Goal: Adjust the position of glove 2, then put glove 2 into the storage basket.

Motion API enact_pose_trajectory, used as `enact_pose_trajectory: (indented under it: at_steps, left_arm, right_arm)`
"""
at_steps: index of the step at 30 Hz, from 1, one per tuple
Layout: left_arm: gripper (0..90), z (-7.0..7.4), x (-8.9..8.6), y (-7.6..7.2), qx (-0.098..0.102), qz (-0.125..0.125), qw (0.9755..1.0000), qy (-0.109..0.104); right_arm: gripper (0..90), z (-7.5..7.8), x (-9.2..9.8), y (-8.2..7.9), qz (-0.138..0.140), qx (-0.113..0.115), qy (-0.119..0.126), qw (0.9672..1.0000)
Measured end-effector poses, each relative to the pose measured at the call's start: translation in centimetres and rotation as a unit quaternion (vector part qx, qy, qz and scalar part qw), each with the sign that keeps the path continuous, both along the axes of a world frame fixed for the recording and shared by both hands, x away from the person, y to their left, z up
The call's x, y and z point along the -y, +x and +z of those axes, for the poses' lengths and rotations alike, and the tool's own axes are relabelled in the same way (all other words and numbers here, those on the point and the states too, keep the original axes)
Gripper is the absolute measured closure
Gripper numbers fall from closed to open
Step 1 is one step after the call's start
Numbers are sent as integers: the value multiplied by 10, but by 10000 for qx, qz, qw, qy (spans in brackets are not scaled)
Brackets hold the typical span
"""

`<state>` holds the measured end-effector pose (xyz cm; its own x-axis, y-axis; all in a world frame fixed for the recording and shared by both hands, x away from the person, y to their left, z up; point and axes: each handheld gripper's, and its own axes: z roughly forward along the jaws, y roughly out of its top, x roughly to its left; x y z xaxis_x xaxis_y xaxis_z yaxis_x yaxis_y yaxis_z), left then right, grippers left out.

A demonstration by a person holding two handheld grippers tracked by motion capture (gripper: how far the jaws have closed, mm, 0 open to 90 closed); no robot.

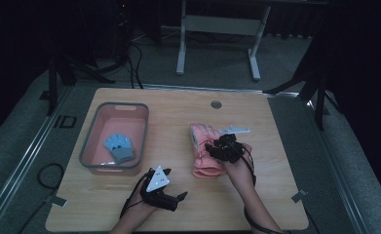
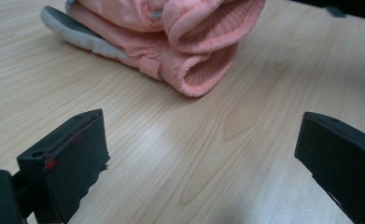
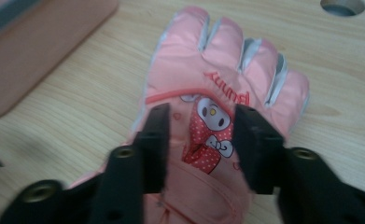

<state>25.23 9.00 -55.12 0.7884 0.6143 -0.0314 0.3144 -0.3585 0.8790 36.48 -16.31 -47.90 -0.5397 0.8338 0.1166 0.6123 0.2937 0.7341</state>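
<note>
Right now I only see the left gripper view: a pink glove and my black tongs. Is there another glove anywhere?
Observer: Yes. A blue glove lies inside a pink basket on the left part of the table.
Operator: What else can't I see?
Observer: Your right tongs stand open over the pink glove, one jaw at each side of its bunny picture.
Operator: Anything past the glove?
Observer: A round hole in the tabletop, beyond the glove's fingertips.
</note>
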Motion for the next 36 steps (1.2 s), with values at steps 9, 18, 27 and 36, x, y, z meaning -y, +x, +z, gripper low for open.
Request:
enact_pose_trajectory:
  at_steps: [9,18,27,36]
  left_arm:
    - [28,5,5,-1,-47,198,9997,151]
    - [29,22,3,4,-290,465,9984,-111]
    - [48,59,24,19,108,441,9989,94]
    - [436,96,62,69,276,494,9980,293]
  right_arm:
    - [137,13,22,-7,427,449,294,9976]
    - [137,12,51,-9,497,890,277,9944]
    - [97,14,81,-15,385,729,385,9959]
    - [564,14,88,-8,257,615,411,9969]
